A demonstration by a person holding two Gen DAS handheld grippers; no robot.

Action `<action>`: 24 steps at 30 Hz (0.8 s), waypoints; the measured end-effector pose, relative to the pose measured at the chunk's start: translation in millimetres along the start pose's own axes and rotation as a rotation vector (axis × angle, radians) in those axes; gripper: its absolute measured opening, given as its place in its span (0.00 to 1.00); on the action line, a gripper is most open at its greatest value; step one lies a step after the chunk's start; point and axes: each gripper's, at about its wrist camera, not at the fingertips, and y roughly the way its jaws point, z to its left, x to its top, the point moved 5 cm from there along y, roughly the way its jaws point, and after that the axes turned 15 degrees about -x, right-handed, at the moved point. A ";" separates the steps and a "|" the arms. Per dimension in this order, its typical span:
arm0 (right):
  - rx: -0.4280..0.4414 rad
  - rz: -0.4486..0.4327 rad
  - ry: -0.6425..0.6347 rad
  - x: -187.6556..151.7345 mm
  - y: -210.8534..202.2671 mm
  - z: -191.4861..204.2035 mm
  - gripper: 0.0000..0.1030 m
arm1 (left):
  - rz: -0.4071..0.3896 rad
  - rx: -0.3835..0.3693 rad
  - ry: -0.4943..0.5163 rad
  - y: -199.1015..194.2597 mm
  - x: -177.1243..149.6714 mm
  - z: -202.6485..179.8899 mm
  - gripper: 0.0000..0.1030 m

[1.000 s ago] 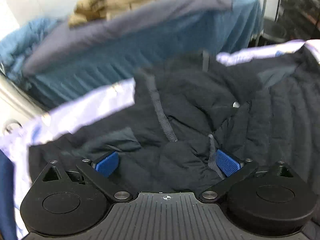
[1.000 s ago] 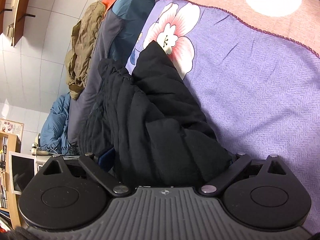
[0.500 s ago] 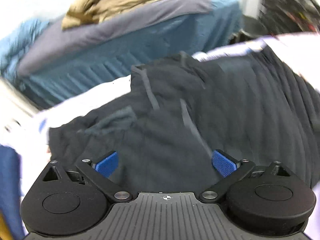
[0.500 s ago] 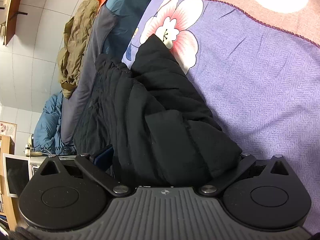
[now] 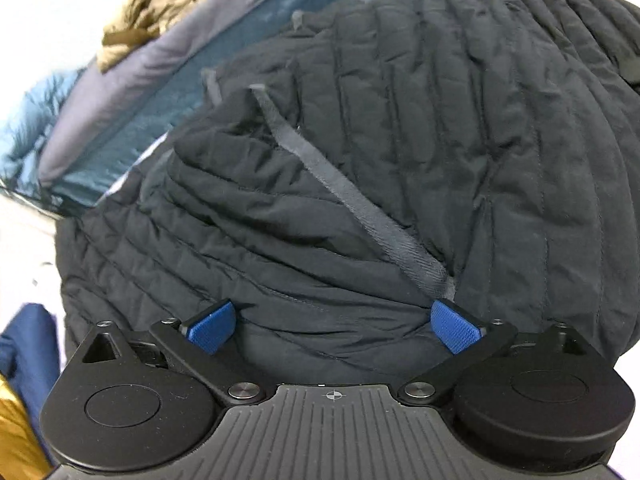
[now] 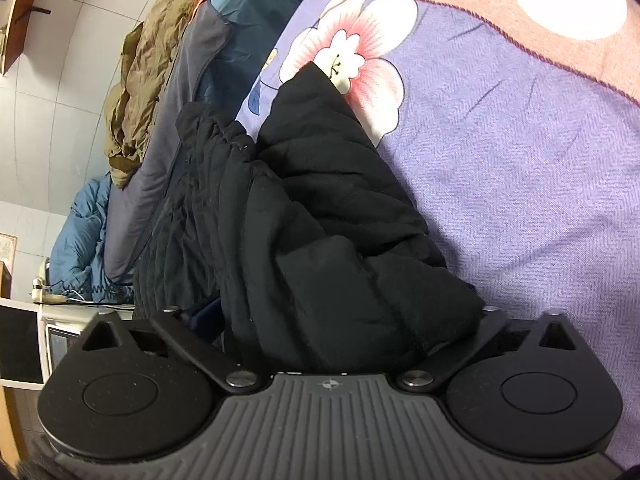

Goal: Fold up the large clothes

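Jacket: one big black puffy quilted jacket (image 5: 420,152) lies in a heap on the purple blanket with a pink and white flower (image 6: 500,168). It is bunched and bumpy, not flat.
Grey strip: one long grey cloth strip (image 5: 348,200) runs over the jacket, down to the right blue pad.
Left gripper: the black left gripper with blue pads (image 5: 332,326) is spread wide. A thick fold of the jacket sits between the two pads (image 5: 454,330). I cannot tell if they squeeze it.
Right gripper: the black right gripper (image 6: 340,320) stands wide too, and its jaws have just been closing a little. A fat lump of jacket fills the gap. The pads are hidden, so I cannot tell if it pinches.
Done so far: the jacket looks gathered into one pile, maybe partly doubled over.
Left to do: I think most of the folding is still ahead. The layers need to lie flat and neat.
Other clothes: one crumpled brown coat (image 6: 144,88), one grey cover (image 5: 132,92) and one light blue puffy quilt (image 6: 82,232) lie behind, over a dark teal spread (image 5: 188,100).
Grippers counted: two.
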 end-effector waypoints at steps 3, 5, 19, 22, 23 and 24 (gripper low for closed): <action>0.024 -0.021 0.017 -3.4 -8.3 -0.6 0.72 | 0.003 -0.035 -0.033 2.3 3.1 11.0 1.00; 0.058 -0.034 0.010 -5.7 -18.2 2.3 0.59 | -0.007 -0.046 -0.050 0.7 3.1 16.5 1.00; 0.184 -0.301 -0.683 -70.7 -141.4 171.1 0.37 | -0.345 -0.113 -0.568 -128.1 -69.0 151.0 1.00; 0.139 -0.337 -0.897 -112.5 -147.1 215.5 0.37 | -0.404 -0.051 -0.710 -157.1 -107.8 196.0 1.00; 0.116 -0.363 -0.997 -130.8 -146.1 229.6 0.37 | -0.427 -0.031 -0.758 -167.3 -119.7 209.7 1.00; 0.097 -0.396 -1.108 -151.7 -144.0 242.8 0.37 | -0.450 -0.014 -0.809 -177.5 -131.7 222.3 1.00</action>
